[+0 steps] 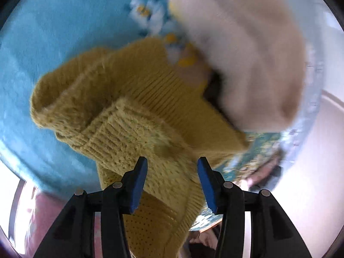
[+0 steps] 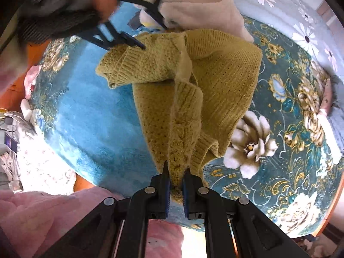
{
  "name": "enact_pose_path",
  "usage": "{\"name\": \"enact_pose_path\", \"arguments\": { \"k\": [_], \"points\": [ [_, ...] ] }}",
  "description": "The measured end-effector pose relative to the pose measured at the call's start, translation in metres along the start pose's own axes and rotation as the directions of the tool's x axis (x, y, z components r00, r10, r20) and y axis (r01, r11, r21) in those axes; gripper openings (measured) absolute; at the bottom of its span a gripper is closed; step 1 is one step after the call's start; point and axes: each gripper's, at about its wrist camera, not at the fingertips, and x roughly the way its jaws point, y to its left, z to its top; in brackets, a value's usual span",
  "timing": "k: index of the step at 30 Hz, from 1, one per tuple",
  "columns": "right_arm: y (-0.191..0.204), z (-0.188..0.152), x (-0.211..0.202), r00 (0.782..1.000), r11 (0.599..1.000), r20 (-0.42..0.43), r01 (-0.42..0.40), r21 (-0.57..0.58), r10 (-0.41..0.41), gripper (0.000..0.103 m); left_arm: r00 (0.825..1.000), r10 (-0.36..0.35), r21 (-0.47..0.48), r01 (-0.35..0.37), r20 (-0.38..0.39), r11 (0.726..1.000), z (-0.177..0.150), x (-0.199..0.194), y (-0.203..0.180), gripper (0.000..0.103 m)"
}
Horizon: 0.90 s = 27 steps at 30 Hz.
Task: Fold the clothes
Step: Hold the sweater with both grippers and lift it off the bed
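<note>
A mustard-yellow knit sweater (image 2: 215,75) lies bunched on a blue floral blanket (image 2: 86,116). My right gripper (image 2: 175,173) is shut on a fold of the sweater's knit edge and holds it up. My left gripper (image 1: 172,163) is open, its blue pads (image 1: 139,185) on either side of a sleeve of the sweater (image 1: 129,133) without pinching it. In the right wrist view the left gripper (image 2: 137,40) hovers over the sweater's far cuff. A cream fleece garment (image 1: 243,49) lies behind the sweater, blurred.
The blanket's flowered teal border (image 2: 290,111) runs along the right. A pale daisy-print cloth (image 2: 279,4) lies beyond it. Pink bedding (image 2: 38,215) sits at the near left edge. Small clutter (image 2: 10,133) lies at the far left.
</note>
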Motion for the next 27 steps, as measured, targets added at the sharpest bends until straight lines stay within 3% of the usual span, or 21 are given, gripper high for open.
{"name": "enact_pose_path", "arguments": {
  "k": [4,5,6,9,12,14,17,21,27],
  "points": [
    [0.0,-0.004,-0.001,1.0,1.0,0.005,0.019,0.018,-0.019,0.01,0.999,0.037,-0.027,-0.037,-0.02,0.999,0.014,0.012,-0.003,0.044],
    [-0.001,-0.005,-0.001,1.0,0.999,0.006,0.024,0.024,-0.024,0.01,0.999,0.045,-0.033,-0.046,-0.024,0.998,0.018,0.015,-0.003,0.024],
    [-0.005,-0.006,-0.001,1.0,0.999,0.006,0.023,0.043,-0.024,0.01,0.998,0.052,-0.025,-0.053,-0.024,0.998,0.021,0.015,-0.004,0.013],
    [-0.016,-0.009,-0.001,1.0,0.995,0.003,0.022,0.099,-0.022,0.01,0.999,0.045,0.033,-0.045,0.0,0.998,0.025,0.008,-0.006,0.012],
    [-0.035,-0.005,-0.008,0.999,0.984,0.028,0.022,0.179,-0.027,0.01,0.998,-0.028,0.1,0.023,0.053,0.995,0.02,-0.015,-0.006,0.01],
    [-0.055,0.002,-0.02,0.997,0.967,0.066,0.027,0.252,-0.045,0.01,0.99,-0.092,0.197,0.069,0.109,0.978,0.008,-0.042,-0.008,0.01],
    [-0.08,0.015,-0.044,0.988,0.944,0.134,0.032,0.329,-0.08,0.01,0.955,-0.238,0.339,0.168,0.176,0.926,-0.017,-0.084,-0.014,0.01],
    [-0.101,0.036,-0.083,0.962,0.929,0.24,0.031,0.37,-0.128,0.01,0.901,-0.387,0.397,0.288,0.195,0.871,-0.035,-0.134,-0.005,0.01],
    [-0.096,0.088,-0.154,0.888,0.952,0.407,0.094,0.29,-0.212,0.009,0.804,-0.529,0.503,0.35,0.272,0.79,-0.062,-0.207,-0.027,0.01]
  ]
}}
